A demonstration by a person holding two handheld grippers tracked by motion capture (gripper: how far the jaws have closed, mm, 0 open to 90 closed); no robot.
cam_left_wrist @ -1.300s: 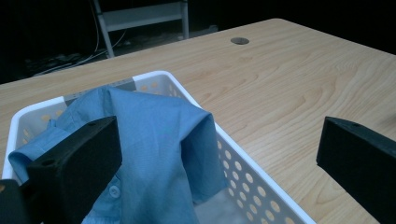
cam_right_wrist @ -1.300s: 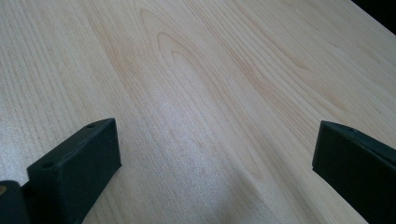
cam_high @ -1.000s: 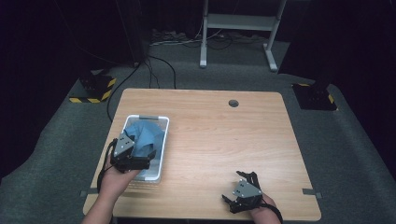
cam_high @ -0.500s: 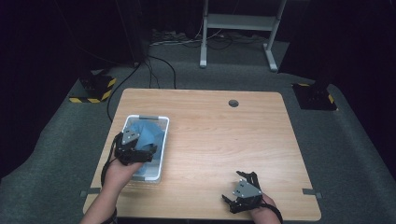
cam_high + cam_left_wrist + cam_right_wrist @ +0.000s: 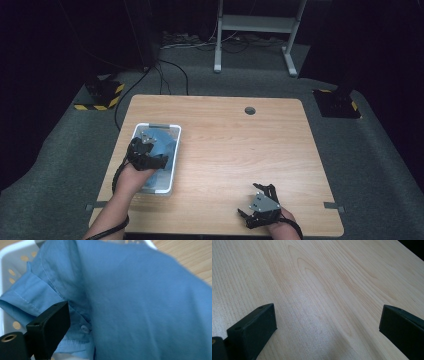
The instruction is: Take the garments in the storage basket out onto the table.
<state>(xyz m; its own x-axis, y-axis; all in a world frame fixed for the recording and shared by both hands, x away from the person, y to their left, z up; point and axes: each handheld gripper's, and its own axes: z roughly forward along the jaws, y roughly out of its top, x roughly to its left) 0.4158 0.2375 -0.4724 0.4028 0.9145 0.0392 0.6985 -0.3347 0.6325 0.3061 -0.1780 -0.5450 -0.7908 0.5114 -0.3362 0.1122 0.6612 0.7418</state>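
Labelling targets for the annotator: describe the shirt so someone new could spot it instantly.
Start at the wooden table and go to its left edge, where a white perforated basket sits. The blue button-up shirt is crumpled inside it, under the left hand-held gripper. It is the only fabric and the only blue item on the table.

Blue shirt in white basket; light wood table; black fingers.
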